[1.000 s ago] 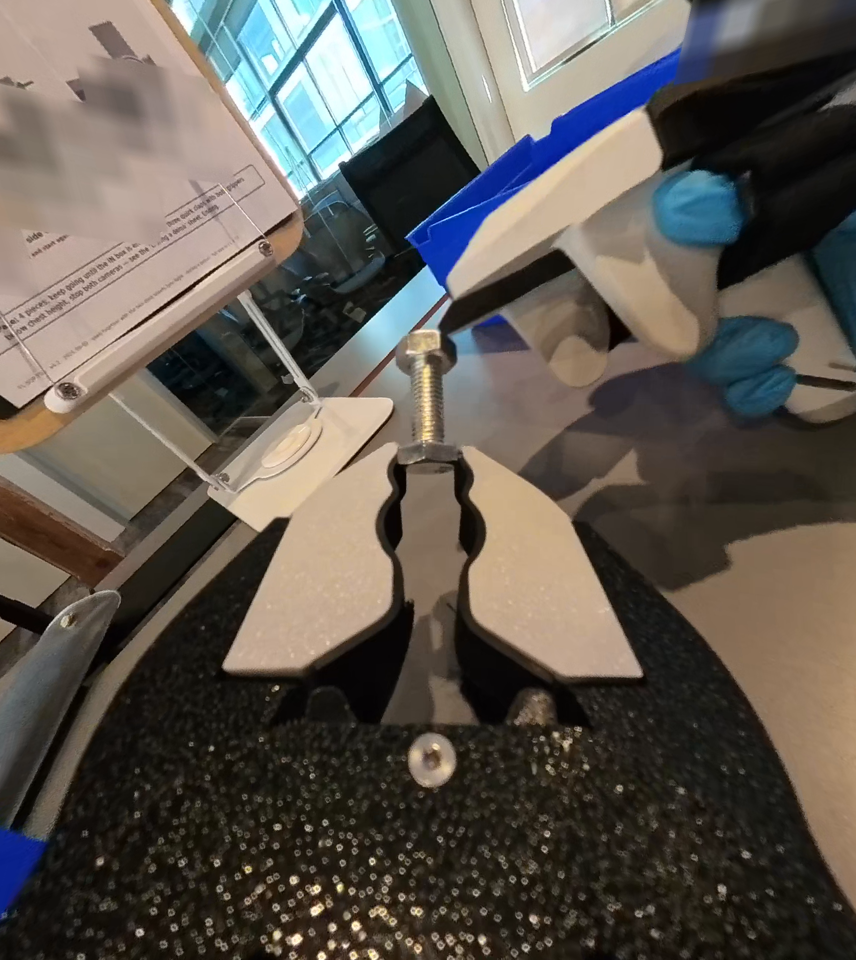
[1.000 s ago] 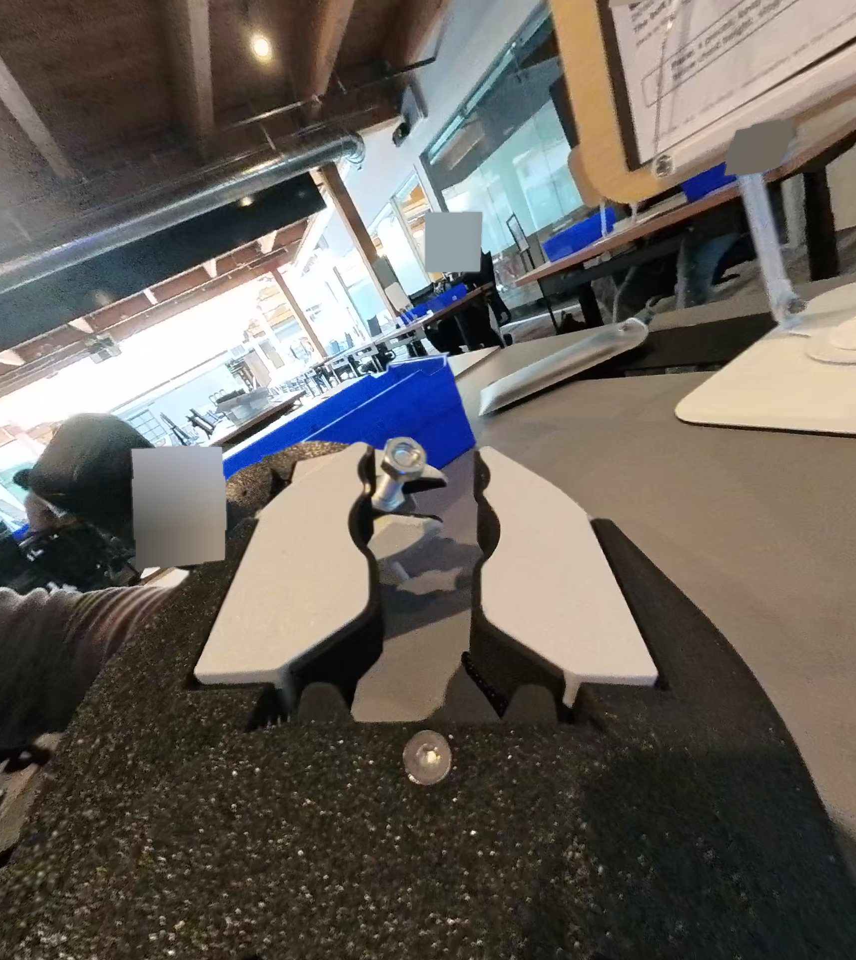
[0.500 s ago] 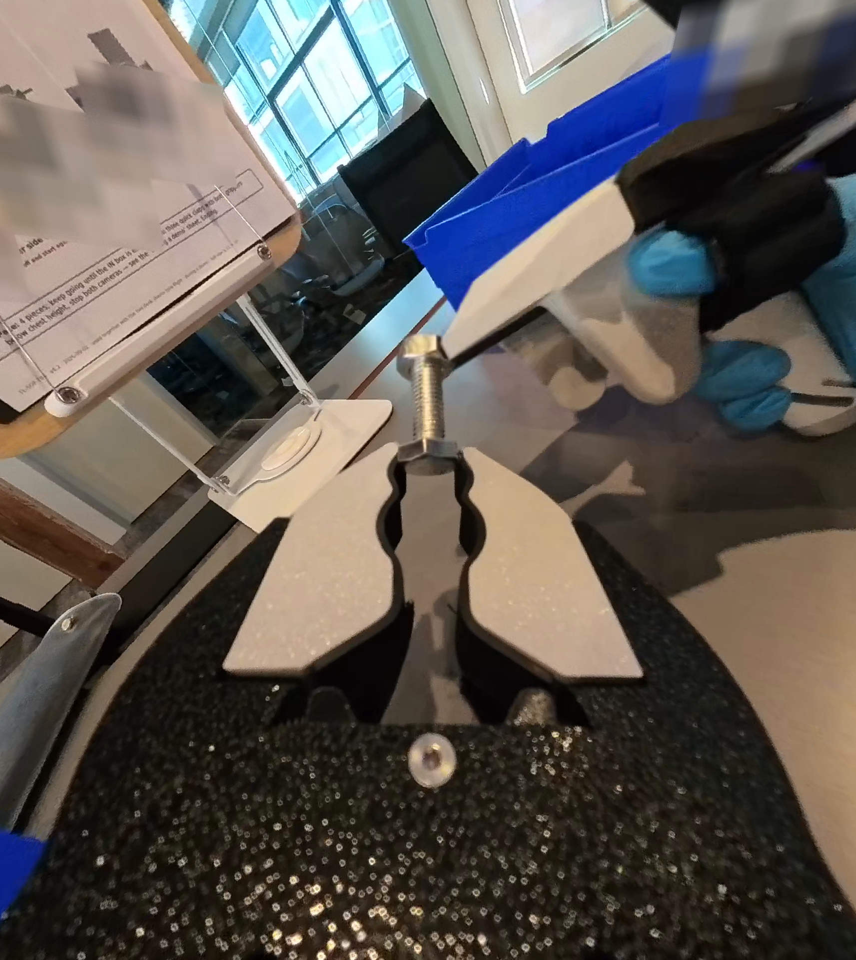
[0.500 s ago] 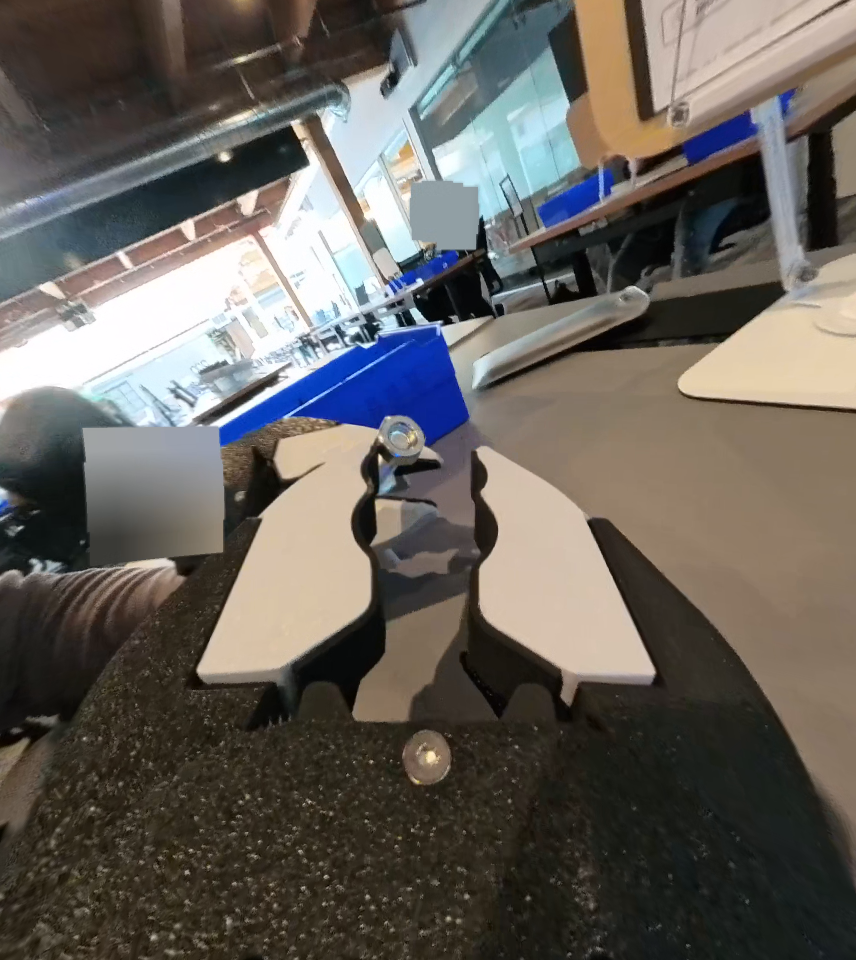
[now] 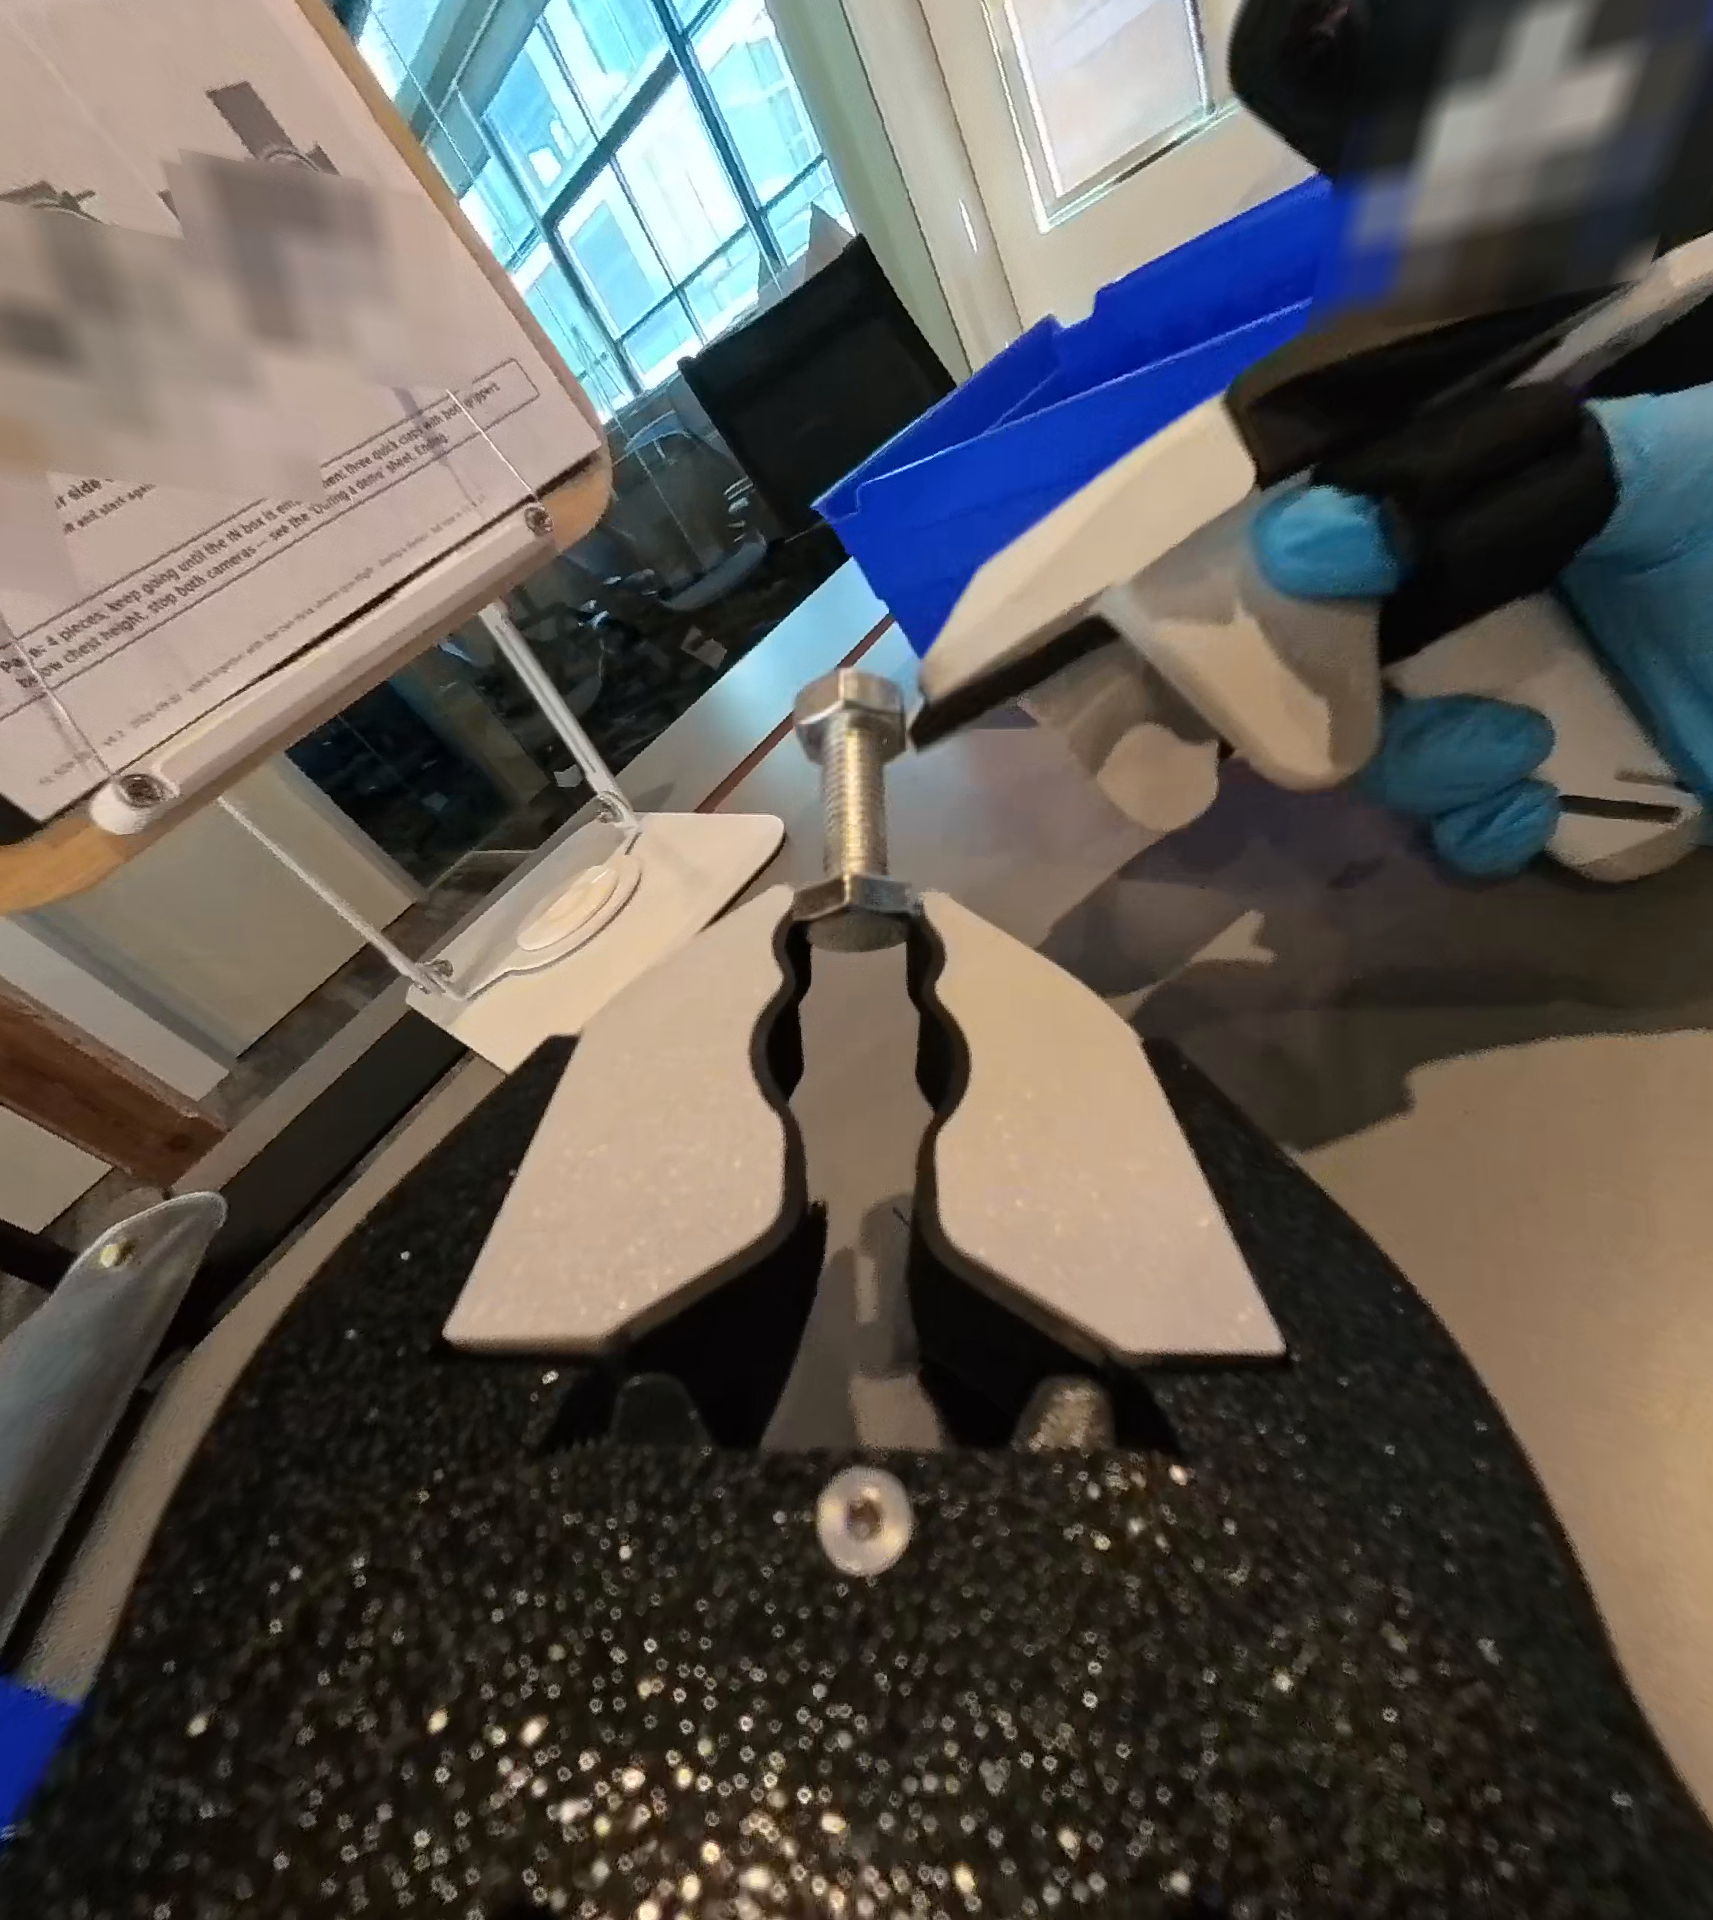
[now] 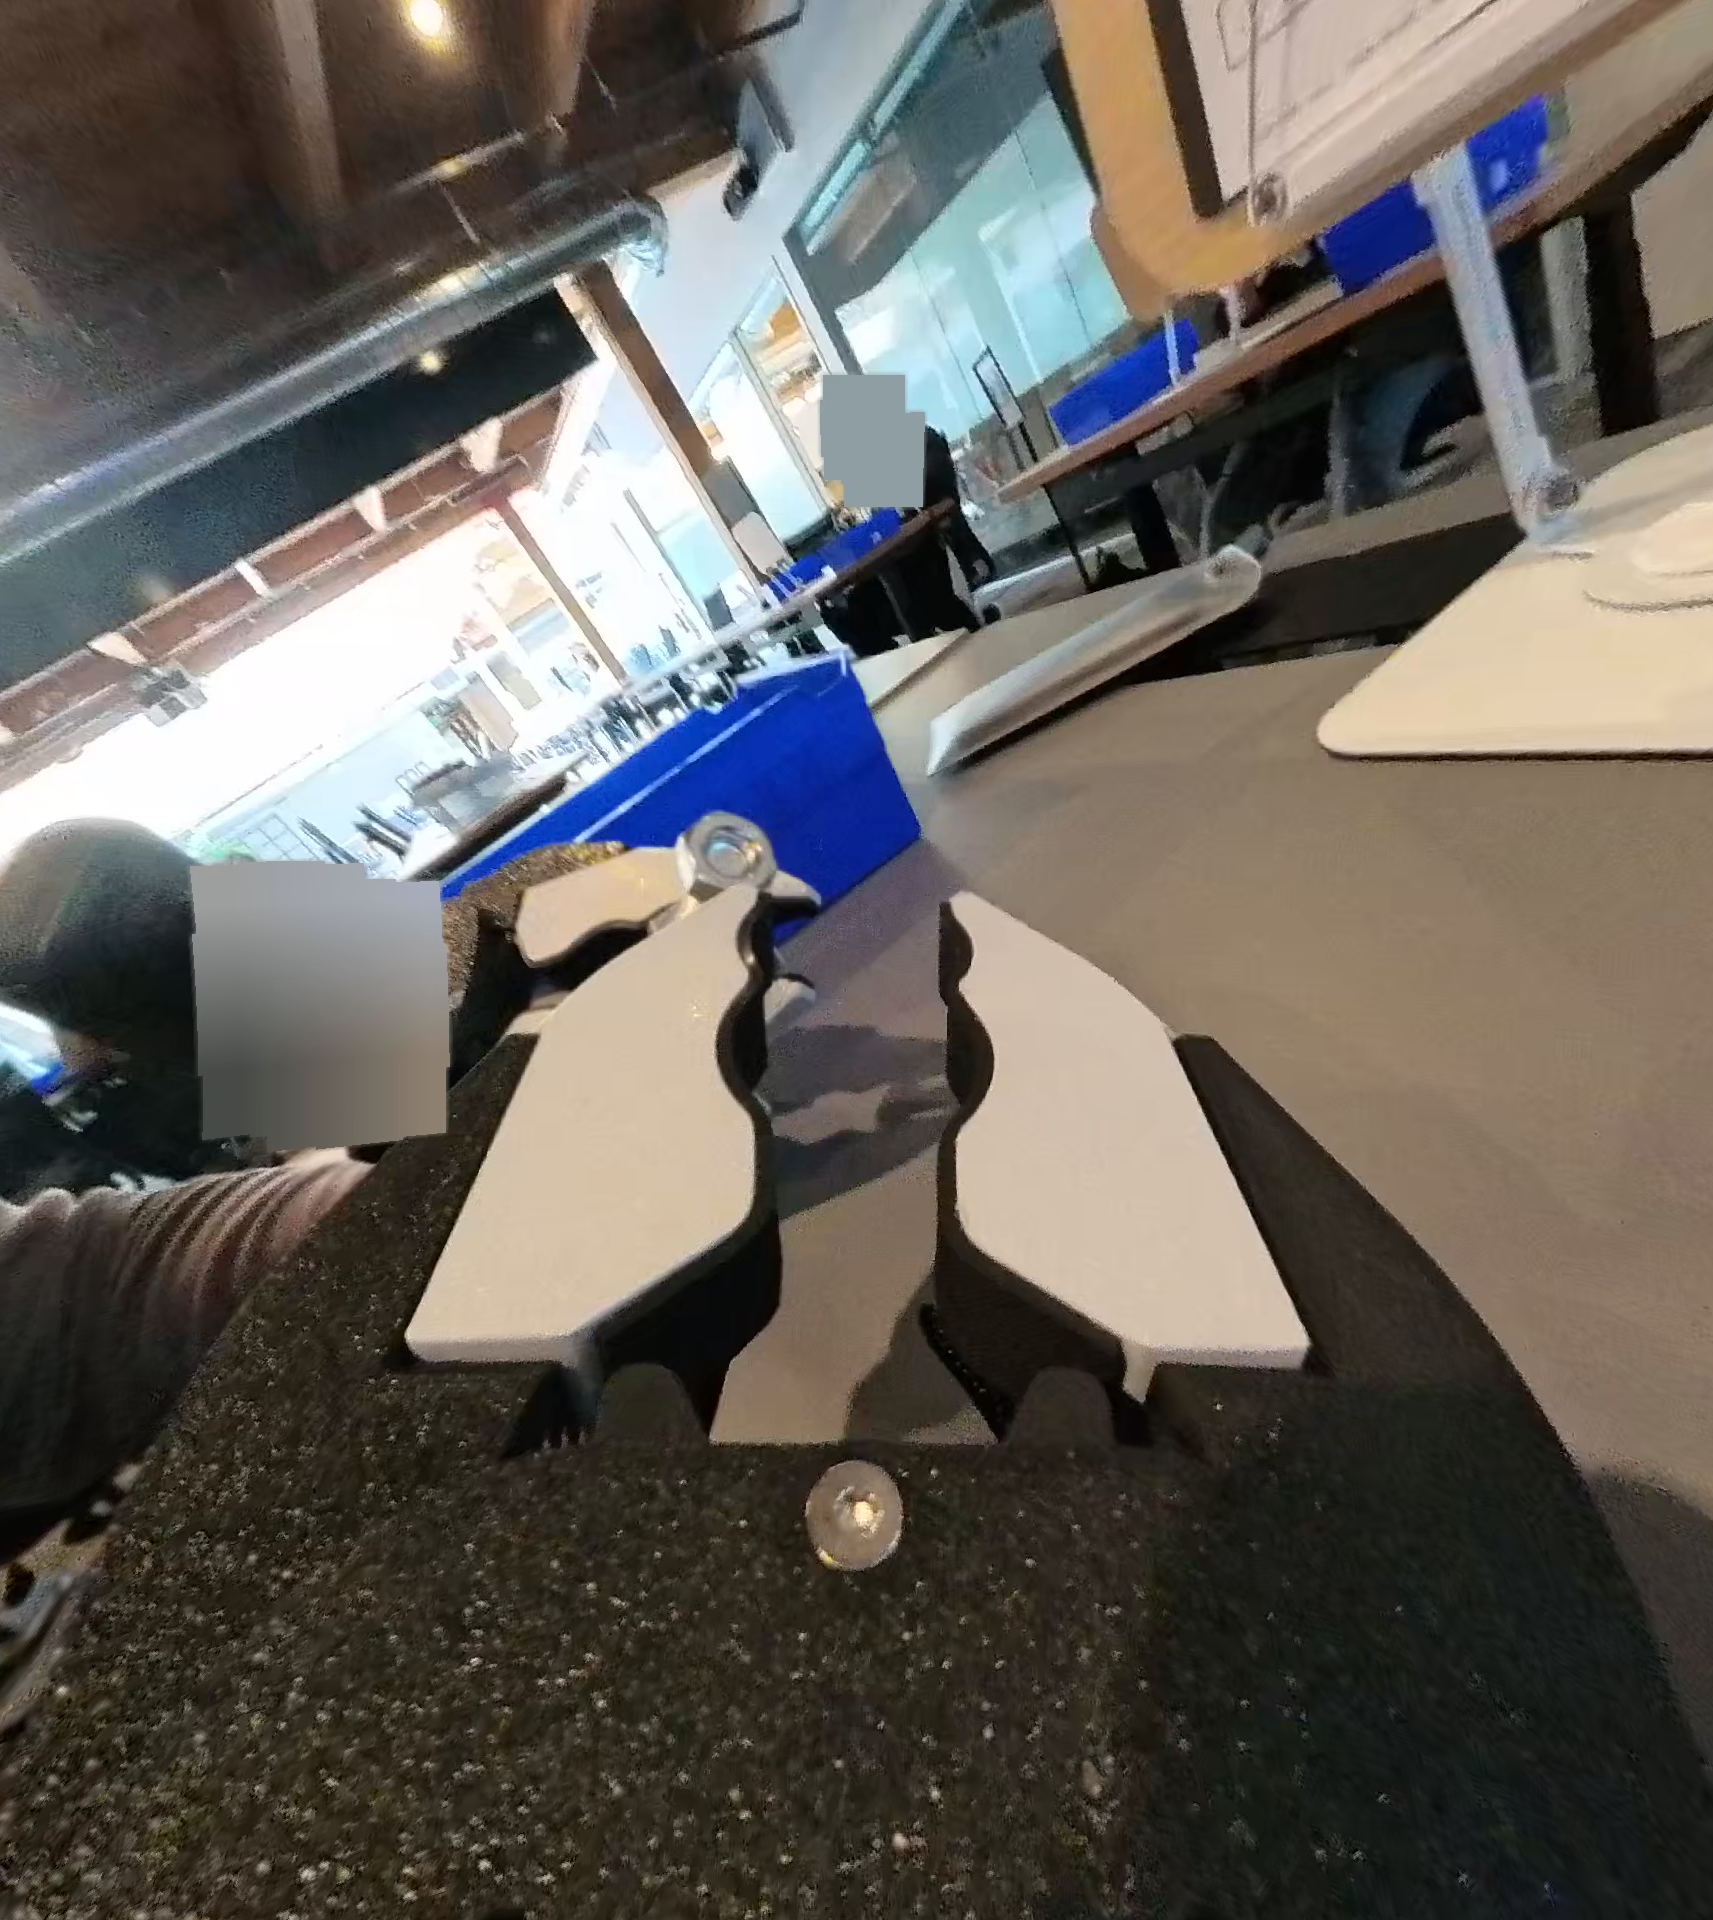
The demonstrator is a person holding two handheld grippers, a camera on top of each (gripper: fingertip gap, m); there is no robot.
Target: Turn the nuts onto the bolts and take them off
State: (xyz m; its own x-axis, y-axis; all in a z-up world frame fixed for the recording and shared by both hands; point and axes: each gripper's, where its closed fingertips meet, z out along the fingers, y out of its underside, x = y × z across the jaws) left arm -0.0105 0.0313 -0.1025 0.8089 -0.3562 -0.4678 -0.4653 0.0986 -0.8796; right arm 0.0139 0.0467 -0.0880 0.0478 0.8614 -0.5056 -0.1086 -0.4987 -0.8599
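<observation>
Fingers (image 5: 686,1132) of my left gripper (image 5: 857,920) pinch the nut (image 5: 857,894) at their tips, frame centre, with the bolt (image 5: 852,774) standing upright from it, head on top. Right of it, my right gripper (image 6: 857,914) hangs narrowly parted, empty, one tip beside the bolt head, above the grey surface (image 5: 1558,1195).
</observation>
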